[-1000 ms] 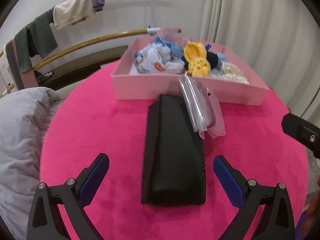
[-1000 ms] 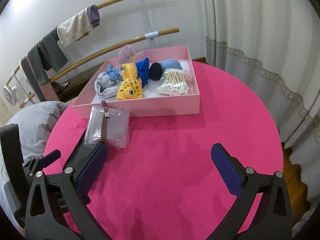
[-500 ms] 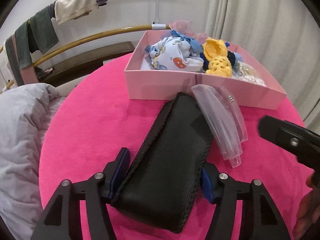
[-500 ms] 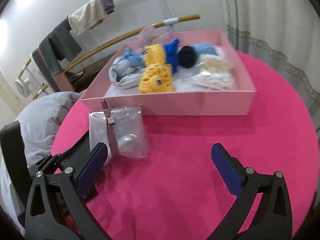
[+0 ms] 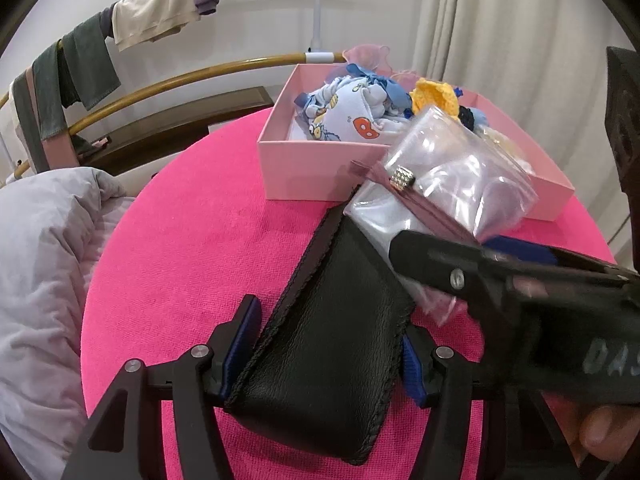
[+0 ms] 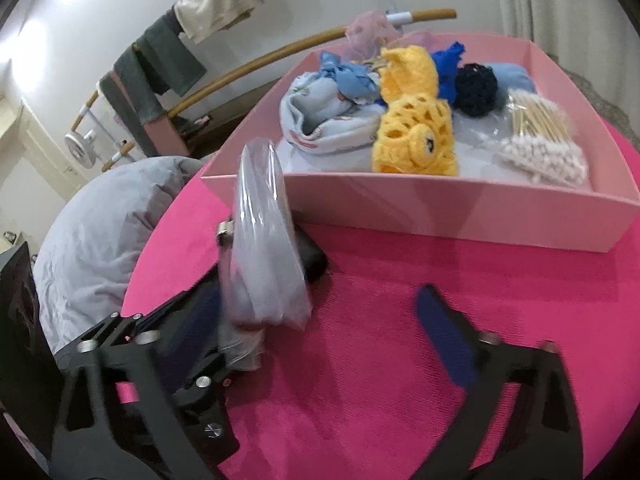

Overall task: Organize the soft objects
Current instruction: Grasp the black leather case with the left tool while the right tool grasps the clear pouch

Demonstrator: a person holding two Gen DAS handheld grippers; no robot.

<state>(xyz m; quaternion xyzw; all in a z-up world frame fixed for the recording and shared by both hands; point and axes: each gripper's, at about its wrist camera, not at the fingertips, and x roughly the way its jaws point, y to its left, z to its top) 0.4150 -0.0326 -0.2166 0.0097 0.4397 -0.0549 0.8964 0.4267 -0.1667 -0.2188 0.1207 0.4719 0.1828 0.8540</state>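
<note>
My left gripper (image 5: 326, 360) is shut on the near end of a black leather pouch (image 5: 332, 320), which slants up off the pink table. A clear plastic zip pouch (image 5: 440, 176) with a mauve zipper leans on the black pouch's far end. In the right wrist view the clear pouch (image 6: 268, 272) stands on edge between the fingers of my right gripper (image 6: 316, 332), close to the left finger. The right finger (image 6: 444, 344) is well clear of it. These jaws are closing. A right gripper finger (image 5: 440, 264) crosses the left wrist view just under the clear pouch.
A pink open box (image 6: 440, 216) behind the pouches holds yellow crochet pieces (image 6: 416, 136), blue cloths and a pack of cotton swabs (image 6: 540, 140). A grey quilt (image 5: 40, 260) lies left of the round pink table (image 5: 180, 260). Clothes hang on wooden rails behind.
My left gripper closed on the black pouch and tilted it up. The right gripper came in low to the left around the clear pouch, its jaws narrowing. The clear pouch now stands more upright.
</note>
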